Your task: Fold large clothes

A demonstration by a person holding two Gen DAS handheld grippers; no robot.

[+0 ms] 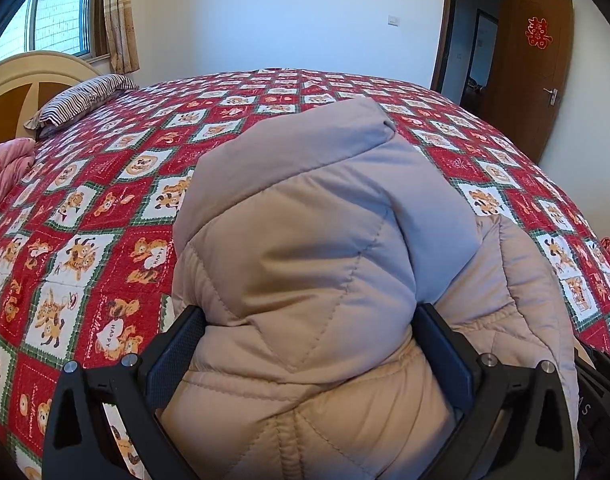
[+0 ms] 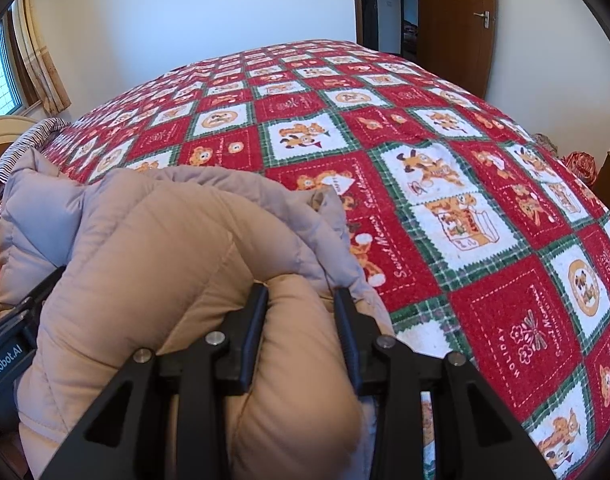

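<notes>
Beige quilted puffer coat (image 1: pixel 305 248) lies bunched at the near edge of a bed under a red patchwork bedspread (image 1: pixel 105 208), left gripper (image 1: pixel 309 340) clamping a wide wad, right gripper (image 2: pixel 301 320) pinching a narrower roll; keeping both lifts level should hold the fold square.

A jacket (image 1: pixel 305 240) lies on the bed (image 1: pixel 105 200), its pillow (image 1: pixel 85 100) far left.
</notes>
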